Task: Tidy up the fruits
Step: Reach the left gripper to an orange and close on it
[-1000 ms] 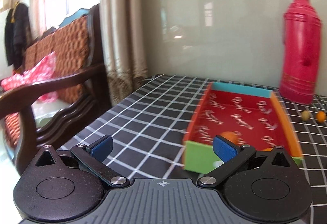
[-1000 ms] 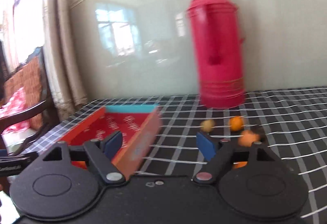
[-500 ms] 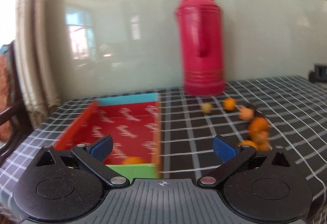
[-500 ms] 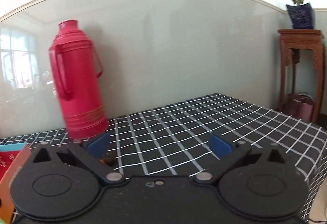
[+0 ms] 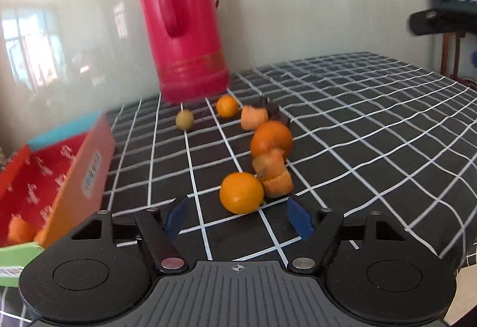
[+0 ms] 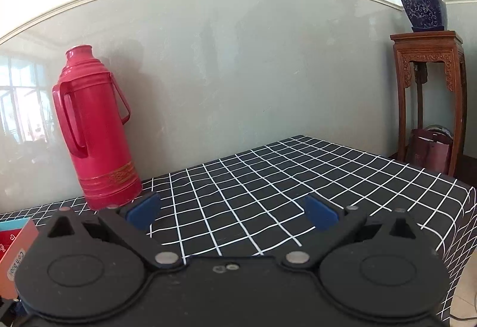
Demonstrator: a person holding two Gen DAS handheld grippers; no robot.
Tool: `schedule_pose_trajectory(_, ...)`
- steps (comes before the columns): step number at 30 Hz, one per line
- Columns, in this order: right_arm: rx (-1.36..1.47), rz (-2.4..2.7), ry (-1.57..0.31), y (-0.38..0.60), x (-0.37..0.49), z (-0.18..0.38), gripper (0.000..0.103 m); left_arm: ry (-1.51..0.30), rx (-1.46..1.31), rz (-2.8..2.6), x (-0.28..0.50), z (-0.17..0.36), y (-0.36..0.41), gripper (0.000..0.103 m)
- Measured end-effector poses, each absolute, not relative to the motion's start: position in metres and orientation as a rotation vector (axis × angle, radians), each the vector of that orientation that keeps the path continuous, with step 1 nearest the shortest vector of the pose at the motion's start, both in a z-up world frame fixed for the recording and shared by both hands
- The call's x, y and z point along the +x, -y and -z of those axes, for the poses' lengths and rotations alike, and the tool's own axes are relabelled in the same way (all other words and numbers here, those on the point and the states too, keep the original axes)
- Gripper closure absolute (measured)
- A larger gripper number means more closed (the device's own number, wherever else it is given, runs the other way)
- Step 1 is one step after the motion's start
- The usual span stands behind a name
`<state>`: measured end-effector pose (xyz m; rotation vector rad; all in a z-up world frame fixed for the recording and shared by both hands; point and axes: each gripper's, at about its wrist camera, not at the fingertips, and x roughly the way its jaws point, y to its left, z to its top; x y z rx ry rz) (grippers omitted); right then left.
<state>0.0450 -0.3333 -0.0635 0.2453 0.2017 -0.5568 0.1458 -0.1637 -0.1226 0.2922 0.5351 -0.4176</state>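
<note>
swinging right from the box (image 5: 74,166), my left gripper (image 5: 238,216) is narrowing its jaws, holding nothing; the nearest orange (image 5: 241,192) is lying just ahead, slightly left of centre, while my right gripper (image 6: 232,212) is gaping empty.

A black cloth with a white grid (image 5: 357,124) covers the bench. The tall plastic thermos (image 5: 184,28) is crimson with gold bands. Round fruits (image 5: 241,192) are orange, one small round fruit (image 5: 184,119) olive-green. The cardboard tray (image 5: 44,172) is red inside, with orange, teal and green walls.
</note>
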Motion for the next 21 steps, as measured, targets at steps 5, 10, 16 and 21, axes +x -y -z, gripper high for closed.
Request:
schedule_pose_trajectory(5, 0.251, 0.572, -0.197, 0.343, 0.041, 0.064, 0.006, -0.536, 0.257, 0.434, 0.153, 0.125, 0.164, 0.046)
schedule_pose_trajectory(10, 0.292, 0.580, -0.211, 0.352, 0.040, 0.066, 0.006, -0.524, 0.249, 0.441, 0.152, 0.128, 0.167, 0.061)
schedule_pose_trajectory(16, 0.313, 0.577, -0.214, 0.355, 0.038, 0.067, 0.006, -0.526, 0.239, 0.442, 0.153, 0.128, 0.168, 0.068)
schedule_pose_trajectory(21, 0.299, 0.583, -0.211, 0.351, 0.040, 0.066, 0.006, -0.466, 0.242, 0.397, 0.148, 0.121, 0.161, 0.068)
